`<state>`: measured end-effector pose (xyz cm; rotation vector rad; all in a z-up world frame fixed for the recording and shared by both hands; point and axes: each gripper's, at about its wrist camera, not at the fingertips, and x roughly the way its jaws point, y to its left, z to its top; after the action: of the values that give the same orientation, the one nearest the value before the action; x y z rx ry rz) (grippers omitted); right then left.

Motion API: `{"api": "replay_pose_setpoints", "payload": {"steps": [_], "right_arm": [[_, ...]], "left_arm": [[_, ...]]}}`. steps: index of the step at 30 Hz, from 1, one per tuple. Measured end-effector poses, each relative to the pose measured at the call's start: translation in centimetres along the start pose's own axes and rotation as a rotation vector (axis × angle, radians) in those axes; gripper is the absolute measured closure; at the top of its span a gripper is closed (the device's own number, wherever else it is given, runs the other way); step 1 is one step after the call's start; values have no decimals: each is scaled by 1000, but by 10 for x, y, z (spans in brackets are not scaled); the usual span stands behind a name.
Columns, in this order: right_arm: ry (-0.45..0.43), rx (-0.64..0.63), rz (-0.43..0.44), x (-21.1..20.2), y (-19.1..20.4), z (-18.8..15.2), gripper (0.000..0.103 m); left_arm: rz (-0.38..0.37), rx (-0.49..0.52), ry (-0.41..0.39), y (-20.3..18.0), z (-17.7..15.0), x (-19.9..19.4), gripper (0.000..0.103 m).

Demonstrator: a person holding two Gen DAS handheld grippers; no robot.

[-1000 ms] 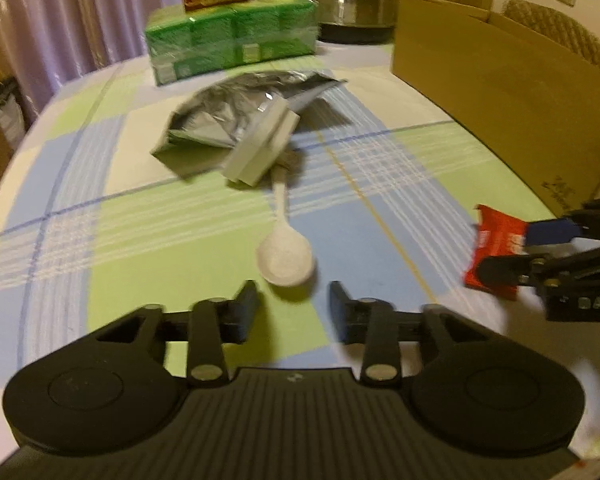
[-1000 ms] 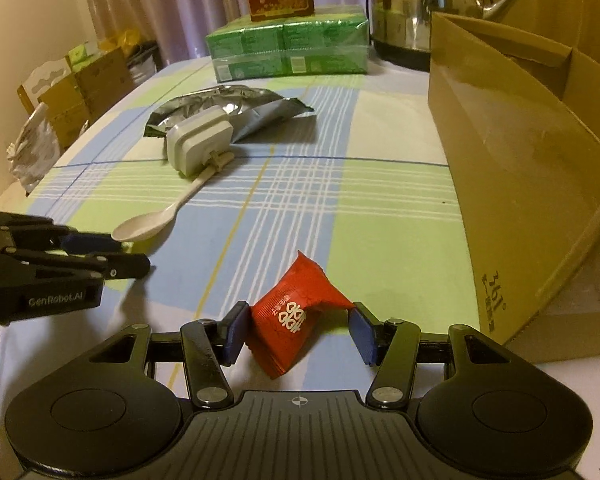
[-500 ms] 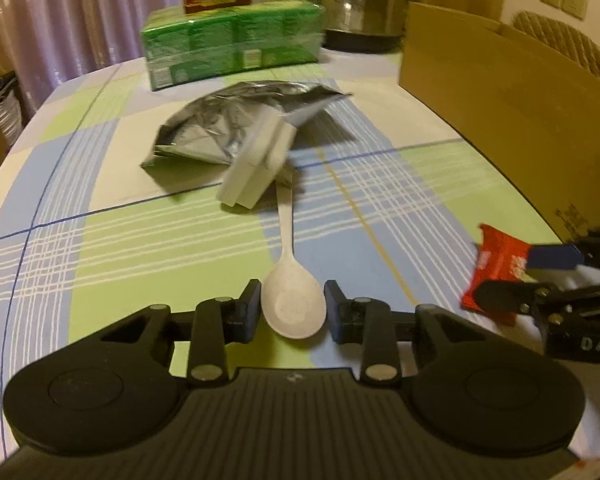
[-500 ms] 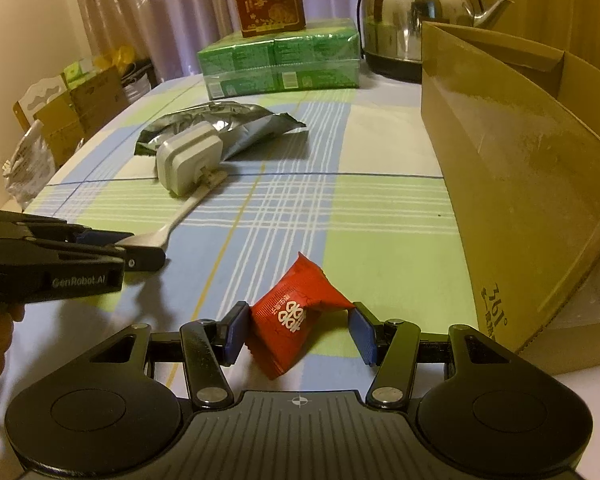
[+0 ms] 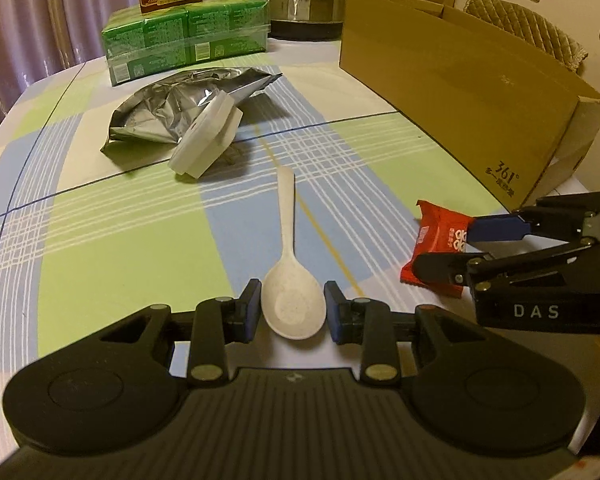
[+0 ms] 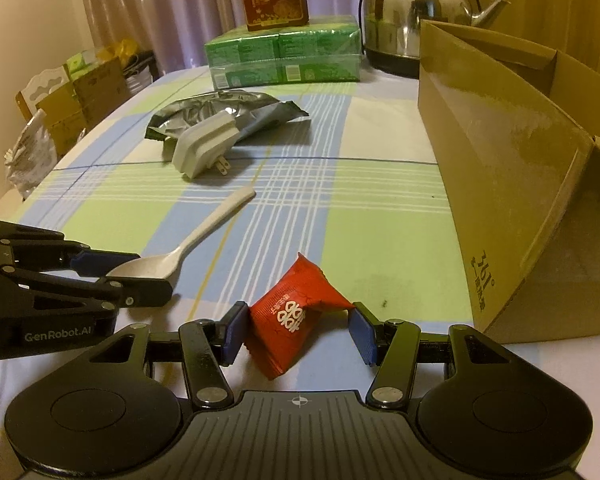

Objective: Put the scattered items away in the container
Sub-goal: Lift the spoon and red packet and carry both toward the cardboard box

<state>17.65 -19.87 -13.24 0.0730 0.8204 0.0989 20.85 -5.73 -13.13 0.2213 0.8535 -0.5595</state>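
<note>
the left gripper (image 5: 292,312) stands spread around the bowl of the white spoon (image 5: 290,276), not yet pinching. off to its right, the right gripper (image 6: 298,332) is spread around the red packet (image 6: 296,314). ahead lie the white plug (image 5: 208,136) and foil bag (image 5: 172,112); right of them, the cardboard box (image 5: 460,80) (nothing visibly tidied in yet).

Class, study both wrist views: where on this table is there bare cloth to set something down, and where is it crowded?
Bare cloth lies between the spoon and the cardboard box, beyond the red packet, and left of the spoon in the left view. It is crowded around the foil bag with the white plug on it, and near both grippers' fingers.
</note>
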Motion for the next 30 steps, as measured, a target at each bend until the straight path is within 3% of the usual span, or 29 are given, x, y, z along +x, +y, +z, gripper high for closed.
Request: {"api": "replay_pose_setpoints", "payload": {"steps": [3,5,12,18,21,23,26,28,30], "right_arm": [[-5,-48,-22,1,4,0,39],[-7,-94,-25,2,6,0,23],[-19,-292,-8,0,11,1,22],[5,-386,27,10,14,-5,23],[4,-379,46,12,11,-5,28],[5,-359,67,13,9,-3,38],[7,-351,77,13,11,-2,46],[8,-335,80,12,10,-1,58],[9,-316,78,10,9,-1,60]], "left_arm": [[-2,-7,-1,2,0,0,75],[-5,-7,-3,2,-1,-1,75],[-12,-28,-9,8,2,1,75],[-21,-31,-11,9,2,2,75],[-23,-33,-10,9,2,2,75],[-26,-34,-10,8,3,3,75],[-32,-32,-9,7,3,2,75],[-35,-31,-9,6,2,2,75],[-44,-32,-8,5,2,1,75]]}}
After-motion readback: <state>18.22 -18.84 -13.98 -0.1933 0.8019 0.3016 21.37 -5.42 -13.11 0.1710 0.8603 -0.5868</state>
